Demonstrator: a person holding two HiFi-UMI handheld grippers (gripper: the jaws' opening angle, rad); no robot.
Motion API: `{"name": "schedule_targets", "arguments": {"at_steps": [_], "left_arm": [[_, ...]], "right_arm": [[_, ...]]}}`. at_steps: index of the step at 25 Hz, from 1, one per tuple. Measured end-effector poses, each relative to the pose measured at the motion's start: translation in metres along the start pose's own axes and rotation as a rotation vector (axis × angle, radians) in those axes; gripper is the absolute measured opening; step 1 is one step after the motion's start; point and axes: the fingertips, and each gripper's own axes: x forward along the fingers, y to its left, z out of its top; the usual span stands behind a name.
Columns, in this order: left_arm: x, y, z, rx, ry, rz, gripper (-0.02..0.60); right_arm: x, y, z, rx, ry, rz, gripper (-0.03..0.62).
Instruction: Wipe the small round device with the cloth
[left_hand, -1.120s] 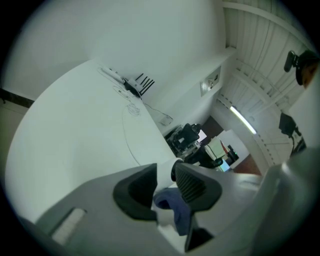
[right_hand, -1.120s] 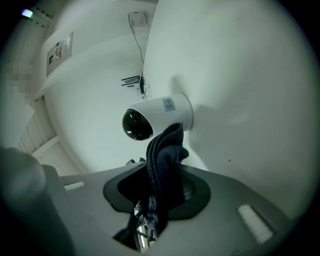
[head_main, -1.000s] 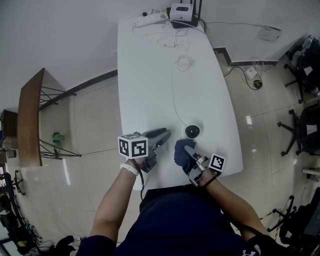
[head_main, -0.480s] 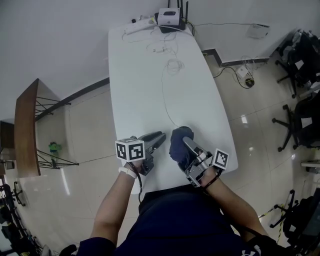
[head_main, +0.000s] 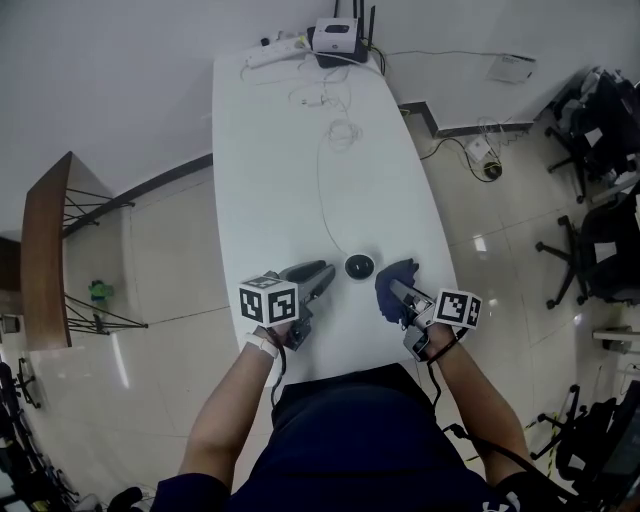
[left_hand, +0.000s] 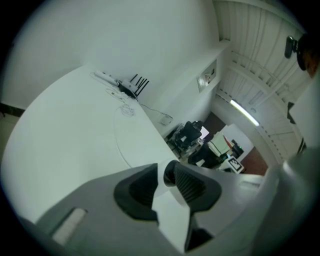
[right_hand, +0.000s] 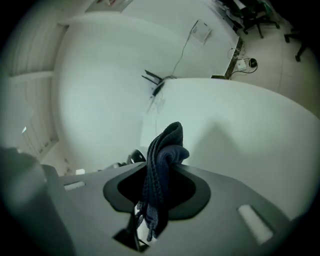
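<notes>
Near the close end of the long white table (head_main: 290, 170), the small round black device (head_main: 359, 266) lies flat on the bare top, between the two grippers and touching neither. The left gripper (head_main: 322, 272) rests low over the table just to the device's left, its grey jaws pointing toward it; in the left gripper view these jaws (left_hand: 166, 175) stand a narrow slit apart with only white tabletop showing between them. The right gripper (head_main: 397, 291) sits on the device's other side, a little nearer the person, and its jaws are clamped on a dark blue knitted cloth (head_main: 396, 279), which bunches up over the tips. In the right gripper view the cloth (right_hand: 162, 160) stands in a folded ridge between the pads and hangs down behind them. A thin white cable (head_main: 321, 195) runs from the device up the table toward a black and white router (head_main: 337, 35) at the far end.
</notes>
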Motion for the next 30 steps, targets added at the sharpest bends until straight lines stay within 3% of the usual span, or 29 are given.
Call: {"name": "schedule_targets", "arguments": {"at_steps": [3,11,14,19,23,27,30], "left_arm": [[0.009,-0.013,-0.004,0.054,0.008,0.019,0.107],[0.007,-0.021,-0.010,0.061,0.025,-0.009,0.107],[0.000,-0.009,-0.013,0.062,0.028,0.013,0.107],[-0.008,-0.005,-0.025,0.030,0.028,-0.013,0.107],[-0.032,-0.016,-0.029,-0.078,-0.035,-0.115,0.107],[-0.061,-0.009,-0.025,-0.088,-0.089,-0.073,0.107],[-0.074,-0.006,-0.024,-0.069,-0.106,-0.046,0.090]], "right_arm": [[0.018,-0.026,-0.035,0.013,0.094,-0.075,0.109],[0.034,0.002,-0.040,0.007,0.113,-0.018,0.109],[0.023,0.031,-0.027,-0.076,0.093,-0.013,0.109],[0.021,0.082,-0.021,-0.348,0.148,-0.068,0.109],[0.029,0.141,-0.030,-0.470,0.183,0.035,0.109],[0.028,0.179,-0.027,-0.452,0.128,0.107,0.110],[0.012,0.189,-0.012,-0.351,0.016,0.160,0.110]]}}
